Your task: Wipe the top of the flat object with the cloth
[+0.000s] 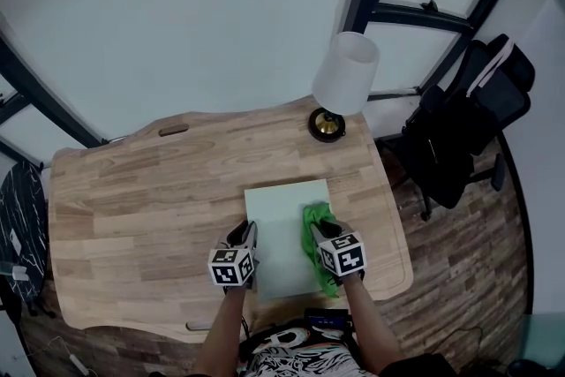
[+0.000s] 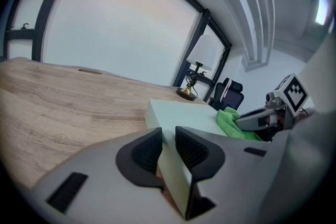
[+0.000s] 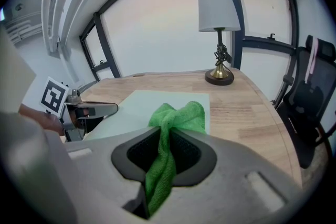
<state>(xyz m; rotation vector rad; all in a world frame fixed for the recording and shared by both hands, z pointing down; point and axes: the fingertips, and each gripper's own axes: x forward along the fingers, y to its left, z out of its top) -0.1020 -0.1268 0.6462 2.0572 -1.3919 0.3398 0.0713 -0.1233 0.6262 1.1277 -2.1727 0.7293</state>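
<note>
- Right gripper (image 3: pixel 169 147), the closest thing to the lens in its own view, has its two jaws closed on a green cloth (image 3: pixel 176 115). The cloth is pinched between the pads as a twisted strip, and its bunched end stands out in front of the jaws.
- That bunched end rests on the top of a pale green flat board (image 1: pixel 282 221), near the board's right edge.
- The board lies flat on a wooden table (image 1: pixel 150 190), at the near side, just in front of the person. Its long side runs away from the person.
- The left gripper (image 2: pixel 168 145) is at the left edge of the board, across from the cloth. Its jaws stand partly apart, because the edge of the board sits between them, and the ribbed pads press on it from both sides.
- Each gripper carries a cube with black and white square markers, and the person's forearms come in from the bottom of the head view.
- A lamp (image 1: pixel 346 73) with a white shade and a brass-coloured foot stands at the far edge of the table, well apart from the board.
- A black office chair (image 1: pixel 468 124) stands on the wooden floor to the right of the table.
</note>
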